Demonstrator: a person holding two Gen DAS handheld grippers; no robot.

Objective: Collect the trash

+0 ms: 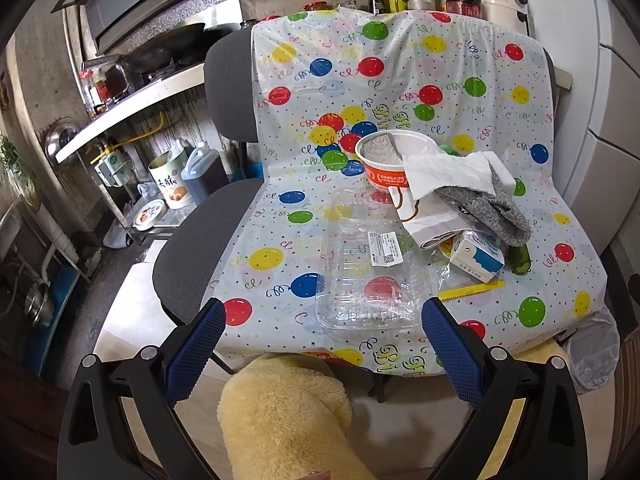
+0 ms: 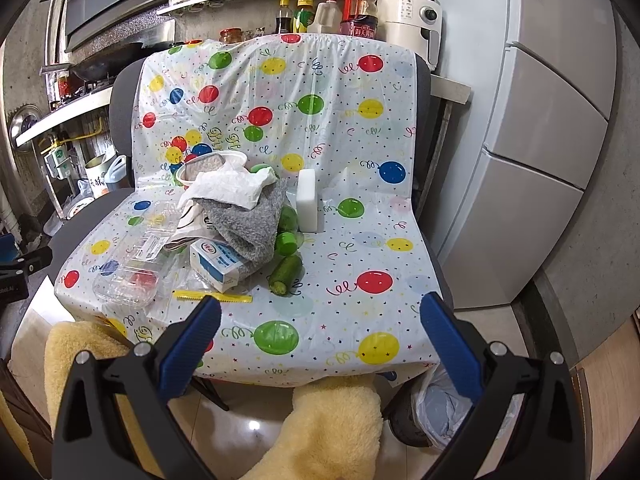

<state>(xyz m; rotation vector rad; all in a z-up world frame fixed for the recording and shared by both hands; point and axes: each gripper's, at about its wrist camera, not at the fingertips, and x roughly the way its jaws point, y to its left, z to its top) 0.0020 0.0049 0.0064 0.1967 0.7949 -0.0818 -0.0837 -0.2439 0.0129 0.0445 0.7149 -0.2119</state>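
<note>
Both claws hung low at the bottom of their frames, level and pointing at the chair seat, touching nothing. The left claw (image 1: 324, 344) was spread wide, and the clear plastic tray (image 1: 366, 264) lay just above it at frame centre. The right claw (image 2: 322, 336) was also spread wide over the balloon-print sheet (image 2: 340, 248). The trash sat heaped left of centre in the right view: paper bowl (image 2: 212, 164), tissue (image 2: 228, 188), milk carton (image 2: 218, 266), cucumber piece (image 2: 285, 274). A lined bin (image 2: 436, 408) stood at lower right.
</note>
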